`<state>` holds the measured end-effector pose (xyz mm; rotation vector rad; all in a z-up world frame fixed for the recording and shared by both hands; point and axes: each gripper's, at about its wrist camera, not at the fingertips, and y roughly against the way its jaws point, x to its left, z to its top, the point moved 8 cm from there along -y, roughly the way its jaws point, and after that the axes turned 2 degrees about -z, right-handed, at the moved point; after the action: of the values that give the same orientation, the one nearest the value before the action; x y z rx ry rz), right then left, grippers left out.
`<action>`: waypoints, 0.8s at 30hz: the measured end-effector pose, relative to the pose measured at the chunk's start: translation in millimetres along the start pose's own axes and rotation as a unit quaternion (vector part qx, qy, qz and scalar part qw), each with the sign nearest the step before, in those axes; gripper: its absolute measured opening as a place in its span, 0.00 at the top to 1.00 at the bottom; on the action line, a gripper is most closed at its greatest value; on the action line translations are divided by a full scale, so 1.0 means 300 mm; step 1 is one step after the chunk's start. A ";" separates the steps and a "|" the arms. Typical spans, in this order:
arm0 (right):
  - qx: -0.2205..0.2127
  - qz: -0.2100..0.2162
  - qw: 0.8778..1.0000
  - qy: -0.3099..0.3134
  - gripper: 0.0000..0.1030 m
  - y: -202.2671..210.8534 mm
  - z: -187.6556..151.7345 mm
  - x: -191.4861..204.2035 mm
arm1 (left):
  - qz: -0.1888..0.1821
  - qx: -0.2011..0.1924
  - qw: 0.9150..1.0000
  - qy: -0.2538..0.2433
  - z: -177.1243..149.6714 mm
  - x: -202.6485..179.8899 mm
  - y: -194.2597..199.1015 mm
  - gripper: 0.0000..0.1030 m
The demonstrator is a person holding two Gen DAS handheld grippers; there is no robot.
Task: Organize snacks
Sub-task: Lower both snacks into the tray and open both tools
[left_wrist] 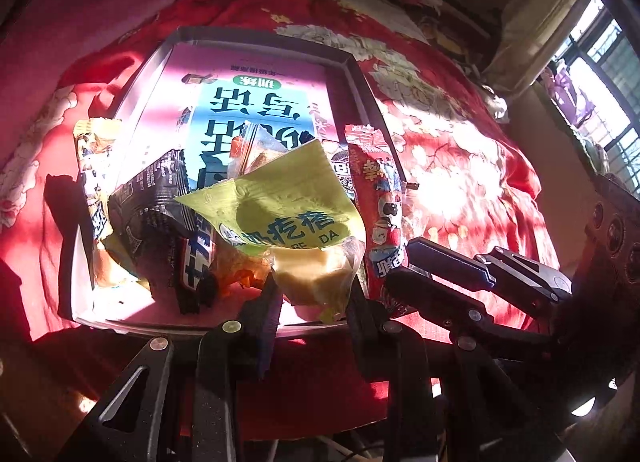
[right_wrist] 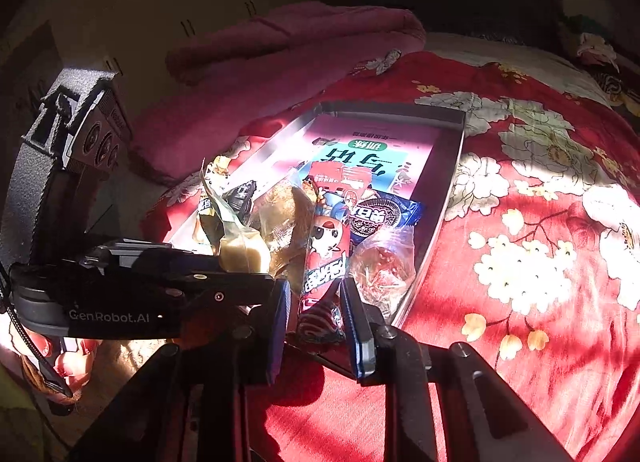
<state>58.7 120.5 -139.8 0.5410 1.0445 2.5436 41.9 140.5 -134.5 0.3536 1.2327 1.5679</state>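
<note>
We hold two snacks over tray [left_wrist: 362, 80], so they land inside. Left gripper [left_wrist: 316, 298] pinches yellow packet [left_wrist: 280, 202]. Right gripper [right_wrist: 316, 314] squeezes red packet [right_wrist: 324, 258] end. Other snacks already in tray.

Left gripper [left_wrist: 314, 294] is pointing steeply downward, jaws clamping the yellow snack packet [left_wrist: 288, 214]; right gripper [right_wrist: 314, 312] is angling downward beside it, jaws gripping the red snack packet [right_wrist: 326, 246]; the two grippers are sitting close together.

snack packets [left_wrist: 224, 218] in tray [left_wrist: 256, 38], tray on bedspread [left_wrist: 460, 166]
</note>
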 end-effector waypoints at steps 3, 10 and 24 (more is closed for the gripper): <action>0.000 -0.005 1.000 0.006 0.75 0.000 0.000 0.004 | 0.001 0.000 1.000 0.001 0.001 0.001 0.003 0.69; 0.001 -0.011 1.000 0.018 0.71 -0.001 -0.006 0.019 | 0.006 0.000 1.000 0.000 -0.001 0.004 0.006 0.69; -0.024 -0.040 0.999 0.026 0.64 0.042 0.013 0.000 | 0.010 0.000 1.000 -0.003 -0.007 -0.003 0.009 0.51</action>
<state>58.3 114.2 -128.2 0.4129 0.9992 2.5178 39.2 139.0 -132.7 0.3702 1.2277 1.5833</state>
